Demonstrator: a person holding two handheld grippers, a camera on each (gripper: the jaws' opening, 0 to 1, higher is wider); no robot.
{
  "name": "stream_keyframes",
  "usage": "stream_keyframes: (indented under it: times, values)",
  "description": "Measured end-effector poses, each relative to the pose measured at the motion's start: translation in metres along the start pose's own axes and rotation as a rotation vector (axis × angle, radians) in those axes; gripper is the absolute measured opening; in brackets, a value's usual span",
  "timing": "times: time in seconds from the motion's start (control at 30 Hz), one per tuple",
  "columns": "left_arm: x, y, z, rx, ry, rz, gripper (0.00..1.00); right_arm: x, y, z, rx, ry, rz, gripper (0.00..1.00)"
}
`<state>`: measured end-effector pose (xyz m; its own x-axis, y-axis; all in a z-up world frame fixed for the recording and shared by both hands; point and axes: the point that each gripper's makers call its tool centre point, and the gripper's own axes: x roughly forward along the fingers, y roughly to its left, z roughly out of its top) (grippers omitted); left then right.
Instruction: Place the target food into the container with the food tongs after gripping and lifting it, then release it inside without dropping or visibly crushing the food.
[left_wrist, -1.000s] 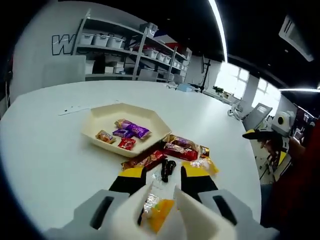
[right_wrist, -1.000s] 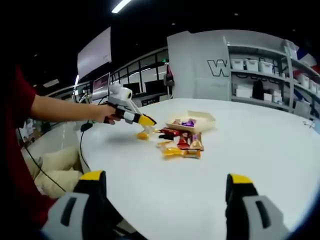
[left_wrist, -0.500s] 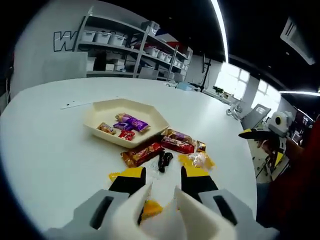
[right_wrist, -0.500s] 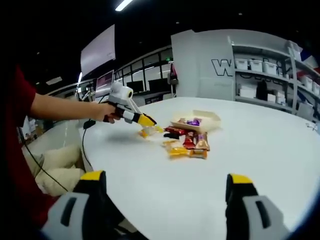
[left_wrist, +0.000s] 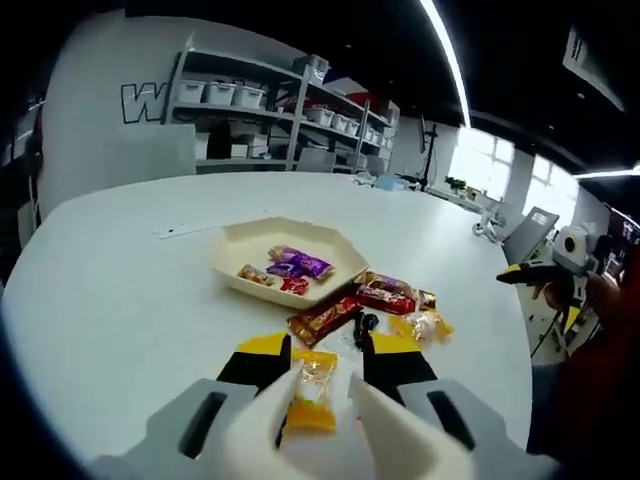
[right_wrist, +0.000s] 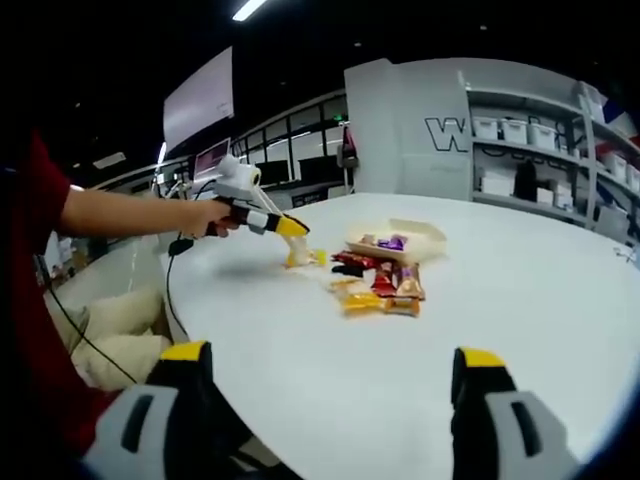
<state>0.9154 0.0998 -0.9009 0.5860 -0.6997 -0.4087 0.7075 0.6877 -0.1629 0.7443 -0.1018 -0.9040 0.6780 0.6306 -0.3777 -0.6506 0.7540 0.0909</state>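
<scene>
In the left gripper view my left gripper (left_wrist: 327, 345) is shut on a yellow snack packet (left_wrist: 312, 395), held between its yellow-tipped jaws above the white table. Beyond it lies a cream octagonal tray (left_wrist: 240, 262) holding several small wrapped sweets, with loose snack bars (left_wrist: 322, 318) just in front of the tray. The right gripper view shows the left gripper (right_wrist: 295, 232) in a person's hand, with the yellow packet (right_wrist: 300, 257) hanging from its tip just left of the tray (right_wrist: 425, 240). My right gripper (right_wrist: 332, 354) stands open over the near table edge, holding nothing.
Loose wrapped snacks (right_wrist: 385, 290) lie between the tray and the near edge. Shelving with bins (left_wrist: 260, 110) stands behind the round table (left_wrist: 110, 300). A black cable (right_wrist: 170, 290) hangs off the table's left side. The right gripper (left_wrist: 560, 270) shows at the far right.
The left gripper has risen off the table with the yellow packet, which now hangs clear of the surface. The right gripper has stayed put and open.
</scene>
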Motion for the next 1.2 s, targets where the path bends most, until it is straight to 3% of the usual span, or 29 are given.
stream_keyframes:
  times: [0.8,1.2]
  values:
    - [0.017,0.002,-0.011,0.105,0.045,0.037,0.29,-0.002,0.0,0.0,-0.01,0.002,-0.005,0.99]
    - [0.019,0.009,-0.016,0.07,0.061,0.073,0.28,-0.003,0.002,-0.001,-0.018,0.005,-0.003,0.99]
